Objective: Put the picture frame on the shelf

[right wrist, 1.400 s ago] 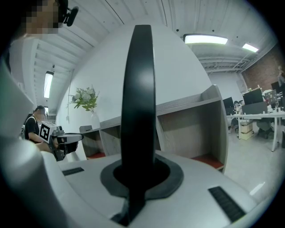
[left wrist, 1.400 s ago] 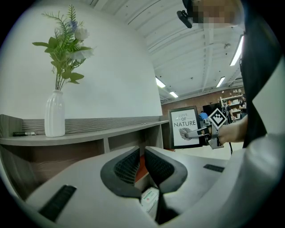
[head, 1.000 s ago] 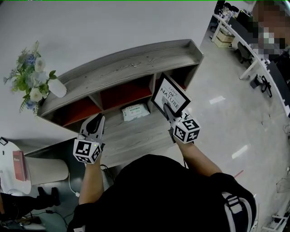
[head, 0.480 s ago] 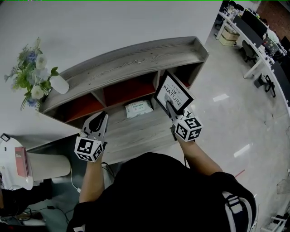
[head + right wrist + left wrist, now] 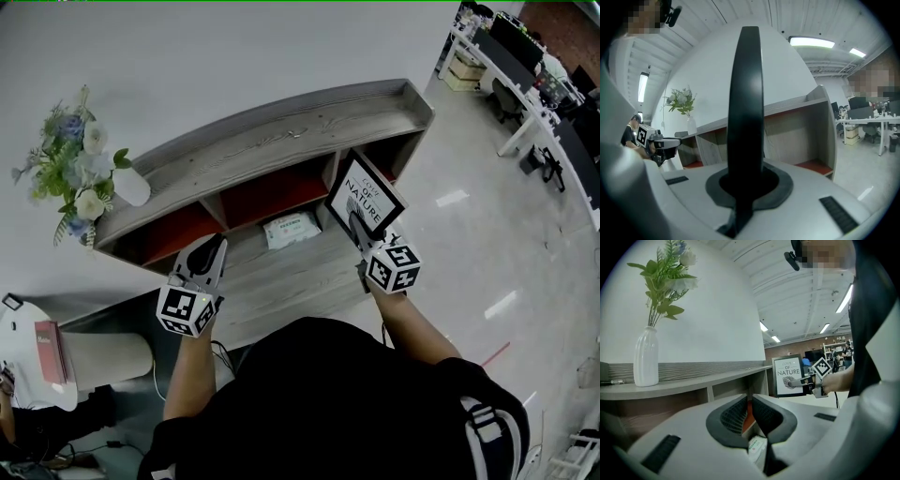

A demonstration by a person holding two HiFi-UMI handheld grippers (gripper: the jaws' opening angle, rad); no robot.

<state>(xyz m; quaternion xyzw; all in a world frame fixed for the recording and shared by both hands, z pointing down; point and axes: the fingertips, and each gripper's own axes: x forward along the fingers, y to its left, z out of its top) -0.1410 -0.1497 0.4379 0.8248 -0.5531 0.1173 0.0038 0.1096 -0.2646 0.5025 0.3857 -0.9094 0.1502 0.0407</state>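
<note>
The picture frame (image 5: 366,204), black-edged with a white print reading "NATURE", stands upright in front of the grey wooden shelf (image 5: 281,141), before the divider of its right compartment. My right gripper (image 5: 356,222) is shut on the frame's lower edge. In the right gripper view the frame (image 5: 746,103) shows edge-on between the jaws of the right gripper (image 5: 745,180). My left gripper (image 5: 208,255) hovers over the shelf's lower board at the left, shut with nothing in it. The left gripper view shows that left gripper (image 5: 750,401) and, farther off, the frame (image 5: 788,376).
A pack of wipes (image 5: 291,228) lies in the middle compartment on the lower board. A white vase of flowers (image 5: 89,173) stands on the shelf top's left end. The compartments have red backs. Desks and chairs (image 5: 511,75) stand far right.
The head view has shifted a little. The frame and both grippers keep about the same places in front of the shelf.
</note>
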